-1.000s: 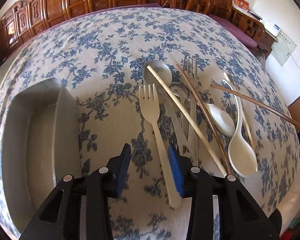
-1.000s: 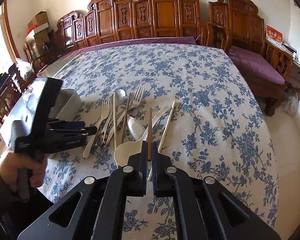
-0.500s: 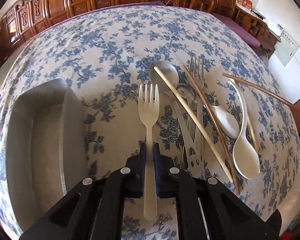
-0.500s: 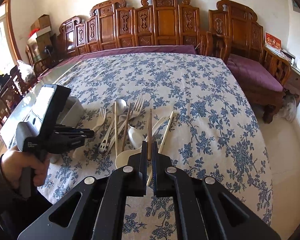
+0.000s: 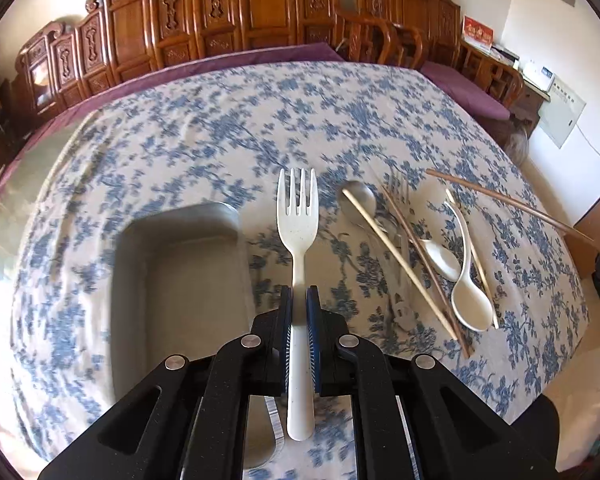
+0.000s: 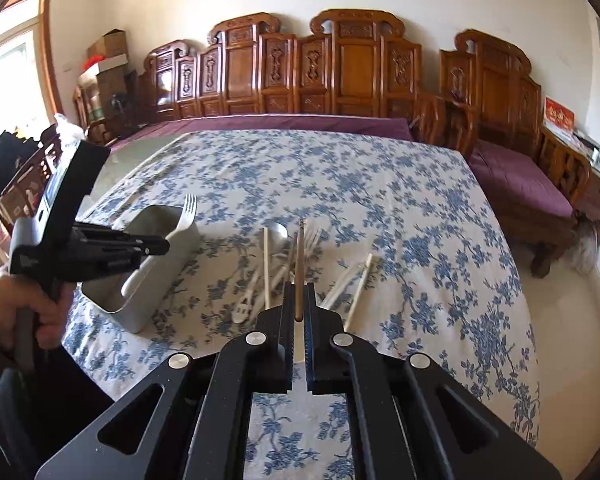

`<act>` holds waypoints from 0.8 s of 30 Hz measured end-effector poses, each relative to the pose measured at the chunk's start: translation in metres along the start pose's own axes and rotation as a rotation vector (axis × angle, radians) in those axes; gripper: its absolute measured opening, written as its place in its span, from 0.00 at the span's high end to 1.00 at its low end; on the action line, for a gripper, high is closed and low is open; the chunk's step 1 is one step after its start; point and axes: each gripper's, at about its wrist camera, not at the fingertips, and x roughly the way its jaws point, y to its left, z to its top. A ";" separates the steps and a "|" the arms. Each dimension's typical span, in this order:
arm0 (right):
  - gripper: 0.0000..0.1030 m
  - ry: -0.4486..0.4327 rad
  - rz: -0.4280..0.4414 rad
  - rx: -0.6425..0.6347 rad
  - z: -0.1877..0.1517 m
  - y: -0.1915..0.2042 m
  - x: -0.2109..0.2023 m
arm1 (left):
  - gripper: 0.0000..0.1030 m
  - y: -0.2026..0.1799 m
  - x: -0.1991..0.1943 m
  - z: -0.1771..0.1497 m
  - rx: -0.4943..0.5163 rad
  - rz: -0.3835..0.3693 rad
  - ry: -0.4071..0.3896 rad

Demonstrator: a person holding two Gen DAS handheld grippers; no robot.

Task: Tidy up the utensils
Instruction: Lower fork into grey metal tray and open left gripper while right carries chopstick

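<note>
Left wrist: fork (image 5: 298,220) between tool (image 5: 300,300) pads.

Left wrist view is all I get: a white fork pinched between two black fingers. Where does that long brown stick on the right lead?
Observer: Into the right gripper, which is shut on that brown chopstick.
Visitor: Is my fork off the table?
Observer: Yes. From the right view the fork is raised, with its prongs by the far corner of the metal tray.
Visitor: Who is moving it?
Observer: A person's hand is wrapped around the handle of the left gripper.
</note>
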 end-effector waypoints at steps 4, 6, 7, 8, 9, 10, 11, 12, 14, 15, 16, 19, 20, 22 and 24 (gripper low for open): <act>0.95 -0.014 0.012 -0.038 0.002 0.017 -0.005 | 0.94 0.018 -0.011 -0.004 -0.004 0.011 -0.012; 0.95 -0.018 0.022 -0.058 0.003 0.028 -0.007 | 0.94 0.028 -0.012 -0.007 -0.001 0.022 -0.008; 0.95 -0.020 0.025 -0.065 0.003 0.032 -0.008 | 0.94 0.032 -0.012 -0.008 0.000 0.028 -0.004; 0.95 -0.022 0.030 -0.074 0.004 0.037 -0.009 | 0.94 0.035 -0.011 -0.010 0.001 0.033 0.000; 0.95 -0.023 0.034 -0.079 0.005 0.040 -0.009 | 0.94 0.040 -0.008 -0.013 0.001 0.041 0.011; 0.95 -0.024 0.038 -0.084 0.005 0.044 -0.010 | 0.94 0.043 -0.005 -0.015 0.000 0.046 0.021; 0.95 -0.026 0.045 -0.088 0.007 0.048 -0.010 | 0.94 0.047 -0.002 -0.017 -0.002 0.050 0.031; 0.95 -0.027 0.050 -0.092 0.007 0.052 -0.010 | 0.94 0.052 0.002 -0.019 -0.005 0.054 0.043; 0.95 -0.029 0.056 -0.100 0.008 0.060 -0.011 | 0.94 0.060 0.010 -0.024 -0.014 0.062 0.063; 0.95 -0.029 0.060 -0.103 0.009 0.064 -0.011 | 0.94 0.063 0.013 -0.025 -0.020 0.065 0.071; 0.95 -0.029 0.062 -0.104 0.009 0.066 -0.010 | 0.94 0.067 0.017 -0.027 -0.029 0.067 0.081; 0.95 -0.028 0.072 -0.106 0.010 0.074 -0.009 | 0.94 0.076 0.026 -0.030 -0.050 0.070 0.100; 0.95 -0.028 0.073 -0.107 0.010 0.075 -0.008 | 0.94 0.078 0.028 -0.031 -0.055 0.071 0.105; 0.95 -0.027 0.080 -0.109 0.011 0.081 -0.007 | 0.93 0.082 0.032 -0.032 -0.062 0.072 0.114; 0.95 -0.027 0.082 -0.114 0.012 0.086 -0.005 | 0.92 0.084 0.033 -0.033 -0.069 0.077 0.118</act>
